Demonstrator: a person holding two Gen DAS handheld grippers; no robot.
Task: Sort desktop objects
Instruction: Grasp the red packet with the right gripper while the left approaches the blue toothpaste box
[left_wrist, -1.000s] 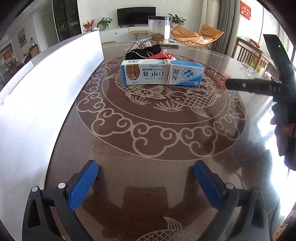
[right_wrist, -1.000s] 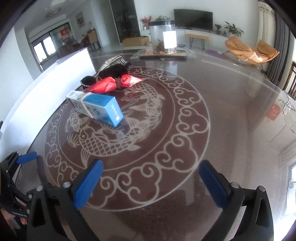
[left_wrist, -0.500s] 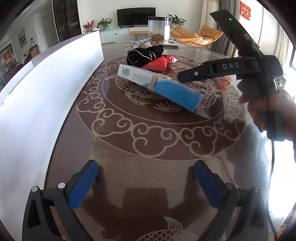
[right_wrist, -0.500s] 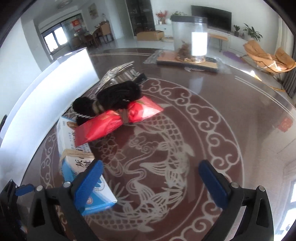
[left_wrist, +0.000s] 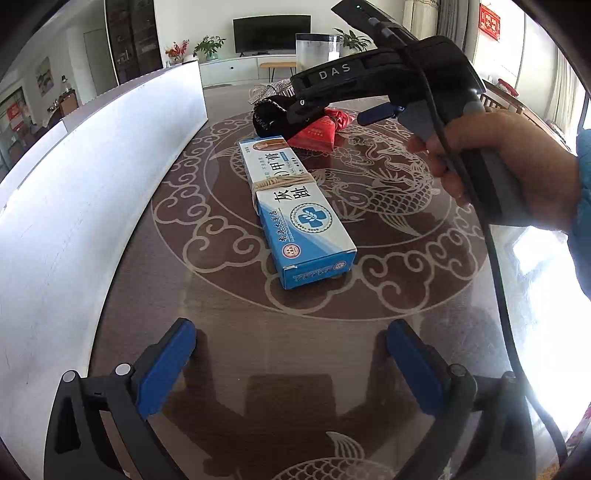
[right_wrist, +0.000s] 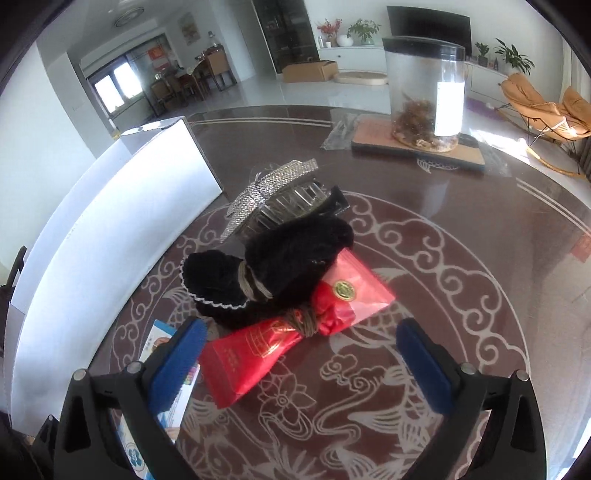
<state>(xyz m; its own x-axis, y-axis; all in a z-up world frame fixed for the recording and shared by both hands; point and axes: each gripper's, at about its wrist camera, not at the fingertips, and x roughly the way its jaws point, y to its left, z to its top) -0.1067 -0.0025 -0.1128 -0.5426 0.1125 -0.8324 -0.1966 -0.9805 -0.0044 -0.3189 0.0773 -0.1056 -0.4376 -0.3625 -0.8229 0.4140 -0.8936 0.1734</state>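
A blue and white box (left_wrist: 299, 206) tied with twine lies lengthwise on the patterned table, ahead of my open, empty left gripper (left_wrist: 291, 354). Its corner shows in the right wrist view (right_wrist: 155, 343). A red packet (right_wrist: 295, 328) tied at its middle lies between and just ahead of my open right gripper (right_wrist: 301, 354). A black velvet pouch (right_wrist: 266, 273) leans on the packet's far side. A rhinestone hair clip (right_wrist: 273, 192) lies behind the pouch. In the left wrist view the right gripper's body (left_wrist: 388, 81) hangs over the red packet (left_wrist: 317, 133) and black pouch (left_wrist: 269, 118).
A long white box wall (left_wrist: 92, 177) runs along the table's left side (right_wrist: 110, 206). A clear jar (right_wrist: 424, 96) stands on a wooden board (right_wrist: 417, 147) at the far edge. A hand (left_wrist: 509, 173) and cable cross the right of the left wrist view.
The blue box has turned from crosswise to lengthwise, its end now toward my left gripper. My right gripper has moved forward over the table to the red packet and pouch.
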